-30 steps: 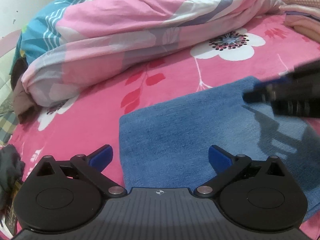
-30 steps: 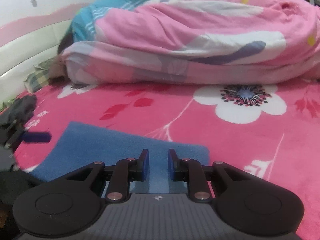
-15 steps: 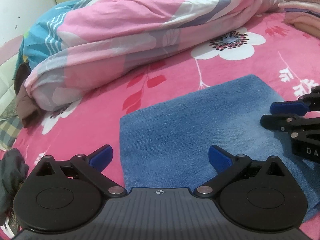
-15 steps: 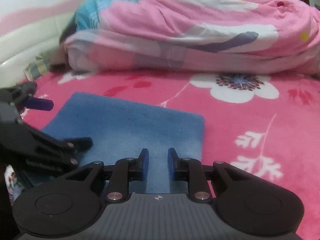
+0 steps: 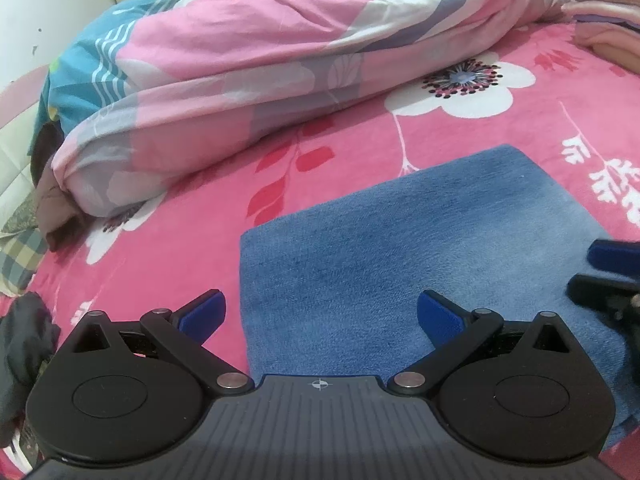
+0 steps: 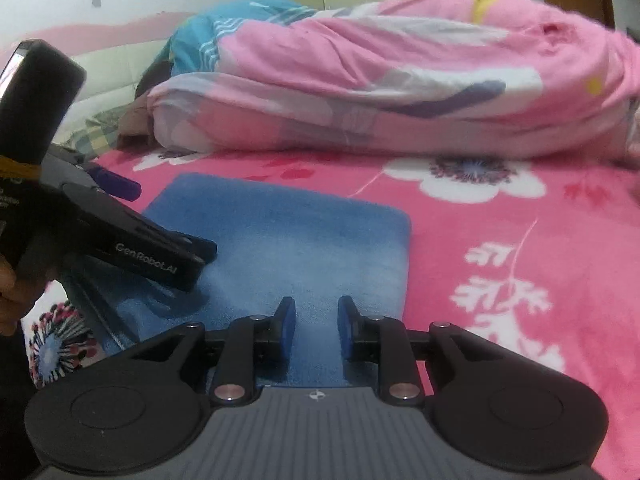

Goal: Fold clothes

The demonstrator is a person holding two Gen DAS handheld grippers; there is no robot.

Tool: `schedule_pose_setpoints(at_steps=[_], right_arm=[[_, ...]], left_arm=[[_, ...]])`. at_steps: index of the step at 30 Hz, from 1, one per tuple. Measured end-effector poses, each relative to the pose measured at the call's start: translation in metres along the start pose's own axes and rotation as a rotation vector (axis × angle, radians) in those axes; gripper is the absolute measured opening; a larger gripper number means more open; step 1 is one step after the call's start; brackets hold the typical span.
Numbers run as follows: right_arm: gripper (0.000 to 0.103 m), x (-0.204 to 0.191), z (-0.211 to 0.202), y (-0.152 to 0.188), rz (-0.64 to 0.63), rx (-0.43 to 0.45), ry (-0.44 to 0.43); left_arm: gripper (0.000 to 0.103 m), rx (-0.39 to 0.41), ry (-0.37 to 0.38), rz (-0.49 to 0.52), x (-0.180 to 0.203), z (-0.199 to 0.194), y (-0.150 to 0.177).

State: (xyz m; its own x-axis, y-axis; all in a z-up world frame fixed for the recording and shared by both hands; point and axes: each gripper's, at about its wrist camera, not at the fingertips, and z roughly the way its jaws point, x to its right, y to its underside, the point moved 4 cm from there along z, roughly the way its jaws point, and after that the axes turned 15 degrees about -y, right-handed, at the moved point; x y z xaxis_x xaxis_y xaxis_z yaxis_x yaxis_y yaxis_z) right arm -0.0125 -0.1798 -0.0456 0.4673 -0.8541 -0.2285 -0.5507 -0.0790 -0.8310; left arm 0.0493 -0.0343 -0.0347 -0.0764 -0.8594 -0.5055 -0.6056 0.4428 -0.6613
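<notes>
From my left tongs (image 5: 318,314) I look down on the cloth (image 5: 400,248), a blue folded piece lying flat on the pink bedsheet (image 5: 180,256). My jaws stand wide apart with nothing between them; the left pad hangs over bare sheet, the right pad over the cloth, so the cloth's left edge runs between them. At the right border the tip of my right tongs (image 5: 608,280) pokes in over the cloth's right part. I judge the cloth is already folded to a neat rectangle, and I am lining up for one more fold or a lift. Next I need both tongs low on the near edge, one at each corner, so the layers come up together.

From my right tongs (image 6: 316,326) the cloth (image 6: 288,240) lies straight ahead, its far corners rounded and flat. My jaws have just been opening a little and stand narrowly apart, empty, above the near part of the cloth. The left tongs (image 6: 132,240) reach over the cloth's left side, a hand (image 6: 12,296) gripping the handle.

Around us: a rumpled quilt (image 6: 380,80) heaped along the far side, well apart from the cloth, and dark clothing (image 5: 24,344) at the left edge of the bed. Nothing lies on the cloth itself; only my own tongs crowd each other.
</notes>
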Motion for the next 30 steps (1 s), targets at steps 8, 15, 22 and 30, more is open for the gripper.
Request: schedule_pose_setpoints(at_steps=[8,15,22,30], right_arm=[[0.027,-0.008,-0.022,0.012,0.012,0.044,-0.035],[0.027,-0.016,-0.034,0.007,0.001,0.085,-0.049],[0.029,-0.014,-0.025,0.032,-0.066,0.11,-0.079],[0.03,-0.01,-0.023,0.034,-0.038,0.131,-0.099]], left_arm=[[0.103,-0.015,0.003,-0.009,-0.001,0.001,0.0],[0.103,-0.01,0.009,-0.022,-0.003,0.002,0.002],[0.103,0.071,0.079,-0.037,-0.016,-0.011,0.012],[0.103,0.235,0.132,-0.044,-0.024,-0.054,0.032]])
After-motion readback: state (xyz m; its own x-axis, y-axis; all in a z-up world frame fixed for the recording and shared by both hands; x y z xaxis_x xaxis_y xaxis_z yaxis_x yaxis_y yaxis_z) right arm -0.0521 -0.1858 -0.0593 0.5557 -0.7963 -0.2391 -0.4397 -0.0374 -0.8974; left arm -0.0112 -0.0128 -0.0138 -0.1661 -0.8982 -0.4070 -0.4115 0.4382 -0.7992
